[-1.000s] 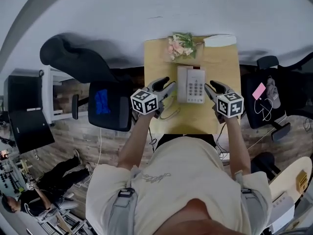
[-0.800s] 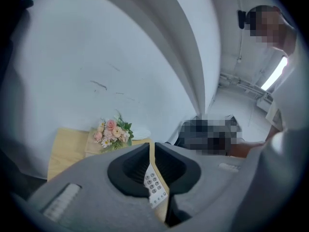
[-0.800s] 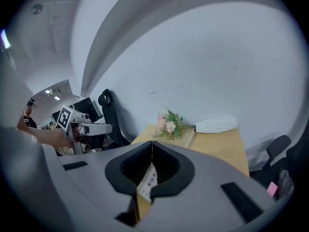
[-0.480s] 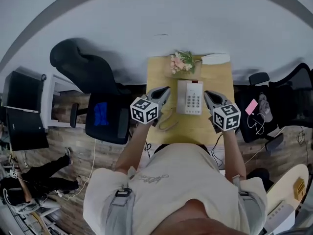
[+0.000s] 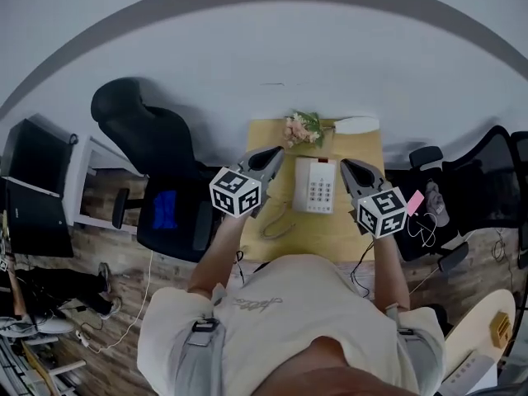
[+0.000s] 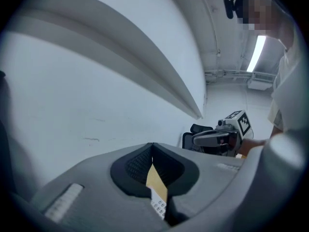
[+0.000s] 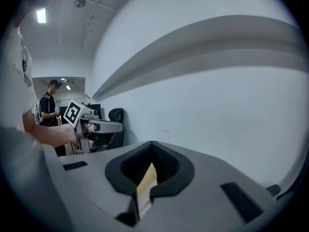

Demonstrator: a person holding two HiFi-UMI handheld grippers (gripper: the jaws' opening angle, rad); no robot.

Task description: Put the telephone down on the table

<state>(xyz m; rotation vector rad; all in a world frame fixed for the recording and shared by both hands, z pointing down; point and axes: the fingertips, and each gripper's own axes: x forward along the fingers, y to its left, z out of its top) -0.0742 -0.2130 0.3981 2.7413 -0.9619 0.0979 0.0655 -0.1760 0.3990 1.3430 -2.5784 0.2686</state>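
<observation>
L gripper (image 6: 152, 146): jaws together, tips meet, nothing clamped; only a thin slit lower down btw the pads, thru it a sliver of tan table (image 6: 154, 178) and the telephone (image 6: 158, 208) keypad. R gripper (image 7: 152, 144): same, jaws closed on nothing, strip of tan tabletop visible thru the slit. Both are held up in the air, pointing roughly fwd twd the grey wall (image 5: 264, 56); each gripper view catches the other gripper off to the side, abt level w/ it. Head view: L gripper hangs over the table's left edge, R over its right part, telephone btw them and apart from both, no contact. Telephone is white, lies flat on the table approx centre, keypad up; a coiled cord (image 5: 276, 221) loops off its near-left corner onto the wood. Behind it at the table's far edge: pink/green flower bunch (image 5: 303, 128), and just right of that a white oblong thing (image 5: 356, 124), can't tell what it is. Left of the table a black office chair (image 5: 144, 130) w/ smth blue (image 5: 165, 209) on the seat; right of the table another black chair (image 5: 450, 213) w/ a pink item (image 5: 414, 202) on it. Wood-pattern floor (image 5: 99, 246) all around
</observation>
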